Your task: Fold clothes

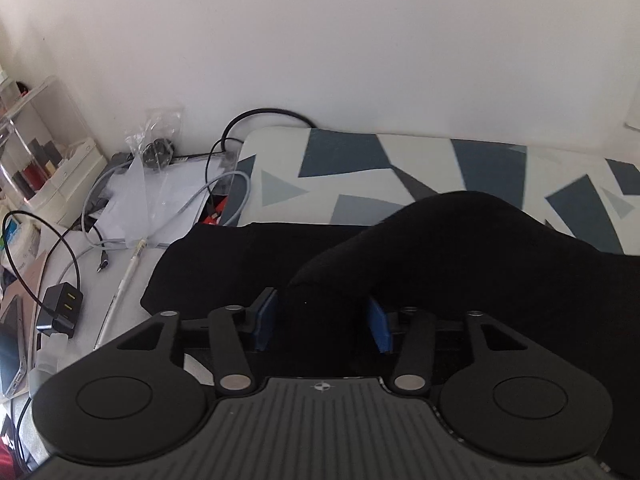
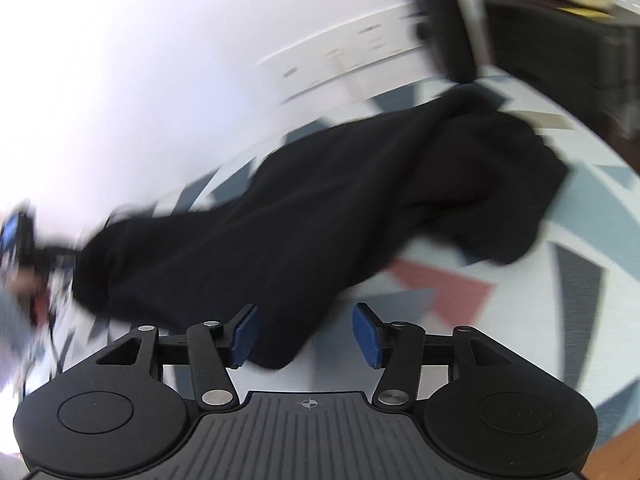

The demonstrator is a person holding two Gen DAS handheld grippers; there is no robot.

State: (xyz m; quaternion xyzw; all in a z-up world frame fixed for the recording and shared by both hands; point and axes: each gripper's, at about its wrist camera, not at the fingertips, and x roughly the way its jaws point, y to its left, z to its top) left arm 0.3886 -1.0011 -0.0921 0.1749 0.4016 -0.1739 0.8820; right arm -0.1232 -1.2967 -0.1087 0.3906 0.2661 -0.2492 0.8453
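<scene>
A black garment (image 1: pixel 460 248) lies on a mat with blue and grey triangles (image 1: pixel 360 168). My left gripper (image 1: pixel 322 322) is shut on a thick bunch of it, which fills the gap between the blue pads (image 1: pixel 266 320) and arches up to the right. In the blurred right wrist view the same black garment (image 2: pixel 320 208) stretches across the patterned mat (image 2: pixel 520 320). My right gripper (image 2: pixel 304 334) is open just above the mat. A corner of the garment lies between its fingers, close to the left pad (image 2: pixel 244 336) and apart from the right one.
To the left of the mat are tangled cables (image 1: pixel 224 148), a black charger (image 1: pixel 60 308), a plastic bag (image 1: pixel 152 168) and a clear organiser box (image 1: pixel 36 144). A white wall stands behind. Dark furniture (image 2: pixel 568 52) stands at the far right of the mat.
</scene>
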